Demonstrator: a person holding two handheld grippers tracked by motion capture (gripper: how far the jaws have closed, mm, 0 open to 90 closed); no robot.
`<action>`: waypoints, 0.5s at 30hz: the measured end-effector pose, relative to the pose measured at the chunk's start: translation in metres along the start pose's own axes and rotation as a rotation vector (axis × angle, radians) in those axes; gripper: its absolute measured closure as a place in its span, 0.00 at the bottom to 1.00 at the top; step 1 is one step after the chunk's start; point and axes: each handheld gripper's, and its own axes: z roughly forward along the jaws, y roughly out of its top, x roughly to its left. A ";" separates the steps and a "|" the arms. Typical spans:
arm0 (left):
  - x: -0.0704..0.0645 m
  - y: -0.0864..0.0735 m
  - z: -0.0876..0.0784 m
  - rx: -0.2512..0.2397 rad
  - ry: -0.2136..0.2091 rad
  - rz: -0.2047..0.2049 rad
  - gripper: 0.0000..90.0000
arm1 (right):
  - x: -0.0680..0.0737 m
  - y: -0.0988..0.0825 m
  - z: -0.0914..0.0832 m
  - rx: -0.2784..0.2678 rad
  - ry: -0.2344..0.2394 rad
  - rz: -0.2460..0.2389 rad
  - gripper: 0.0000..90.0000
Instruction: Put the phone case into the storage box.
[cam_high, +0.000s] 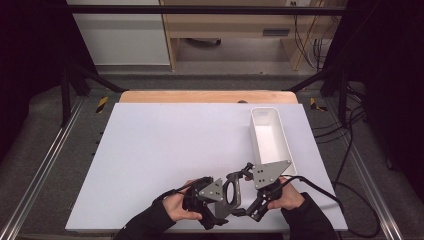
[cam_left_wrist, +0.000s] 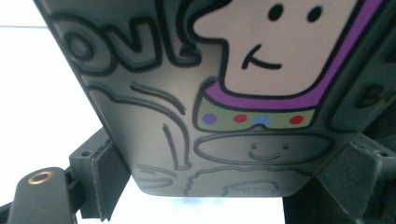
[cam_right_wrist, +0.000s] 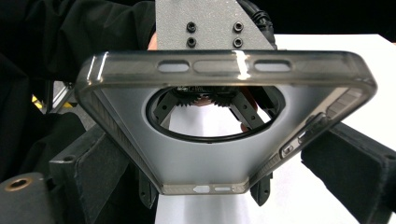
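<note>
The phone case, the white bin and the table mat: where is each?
phone case (cam_right_wrist: 212, 163), right gripper view, its inner back wall.
white bin (cam_high: 278, 145), high view, its right wall.
table mat (cam_high: 165, 145), high view, a bare part.

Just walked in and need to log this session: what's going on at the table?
A person holds a phone case between both grippers above the near edge of the white table. The left gripper clamps the printed cartoon side; the right gripper grips the case's edges. A white bin stands on the right.
</note>
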 end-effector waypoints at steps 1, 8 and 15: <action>0.000 0.000 0.000 -0.002 -0.001 0.001 0.13 | 0.000 0.000 0.000 -0.001 0.002 -0.002 0.10; 0.000 0.000 -0.001 -0.012 -0.003 0.007 0.13 | 0.001 0.000 -0.001 -0.017 0.009 -0.013 0.12; 0.000 -0.001 0.000 -0.007 0.004 -0.001 0.13 | 0.000 0.000 0.000 -0.014 0.009 -0.014 0.13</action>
